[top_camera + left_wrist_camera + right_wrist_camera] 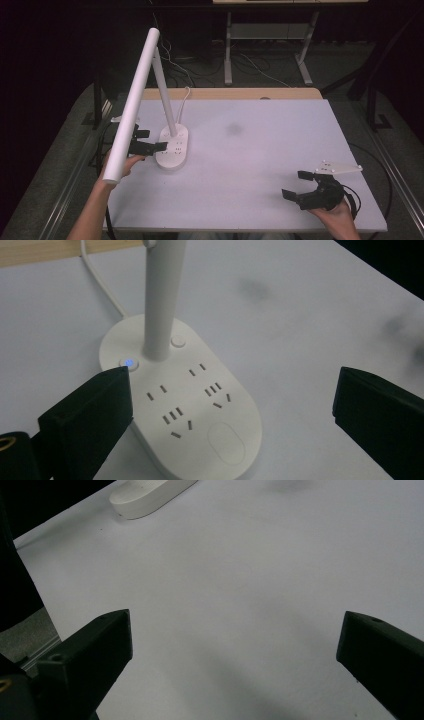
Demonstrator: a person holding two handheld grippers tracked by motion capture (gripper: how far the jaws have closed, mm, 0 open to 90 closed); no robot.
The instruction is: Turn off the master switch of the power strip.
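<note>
Where jaws gape, lamp base (200, 405) between.

Lamp arm (134, 102) over left table edge (111, 200)

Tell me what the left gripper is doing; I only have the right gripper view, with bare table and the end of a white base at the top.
Observer: The left gripper is at the lamp base, jaws open; its left jaw tip is right beside a small button lit blue.
Operator: Is it touching that button?
Observer: I cannot tell; in the left gripper view the jaw tip sits at the button's edge.
Operator: Anything else on the base?
Observer: A second round button, unlit, on the other side of the lamp's stem, plus socket slots and an oval pad.
Operator: And my right gripper?
Observer: The right gripper is open at the table's near right corner, holding nothing.
</note>
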